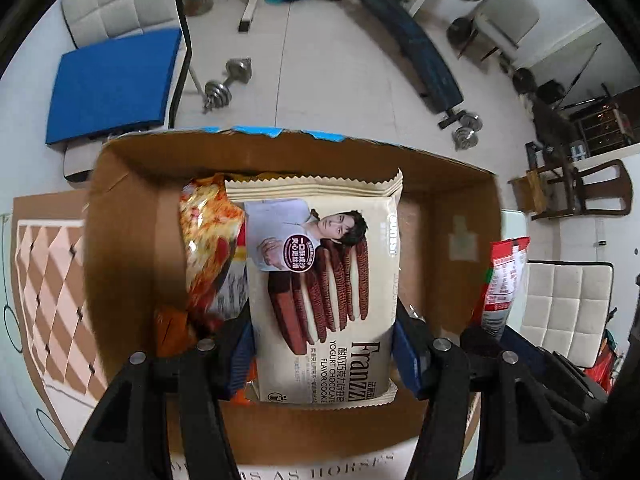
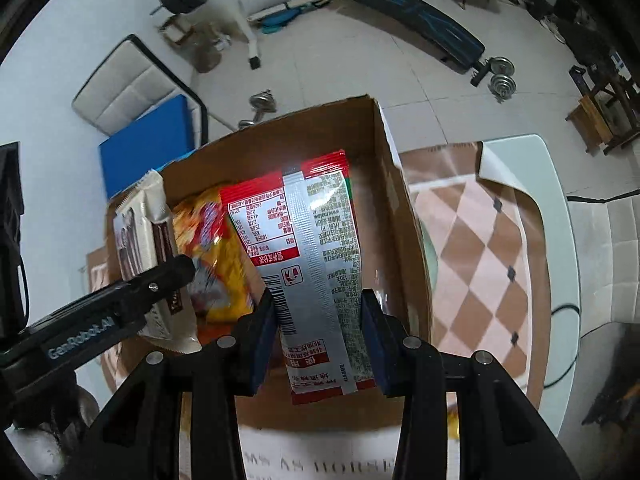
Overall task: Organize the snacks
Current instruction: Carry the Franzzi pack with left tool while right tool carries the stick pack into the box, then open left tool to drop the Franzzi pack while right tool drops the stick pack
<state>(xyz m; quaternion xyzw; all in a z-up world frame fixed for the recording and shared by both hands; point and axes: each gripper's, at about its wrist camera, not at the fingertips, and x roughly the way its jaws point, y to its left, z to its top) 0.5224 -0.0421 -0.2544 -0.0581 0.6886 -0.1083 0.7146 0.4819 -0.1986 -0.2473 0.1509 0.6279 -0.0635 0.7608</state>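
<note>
While above box | cookie pack between left fingers

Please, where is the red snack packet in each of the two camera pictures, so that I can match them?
Left wrist view: the red snack packet shows at the right edge, just outside the cardboard box.
Right wrist view: the packet fills the centre, gripped in the right claw, over the box.
Shared landmark: the cream cookie packet.

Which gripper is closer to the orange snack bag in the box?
Left. The left gripper is right beside the orange bag; the right gripper is farther over.
</note>
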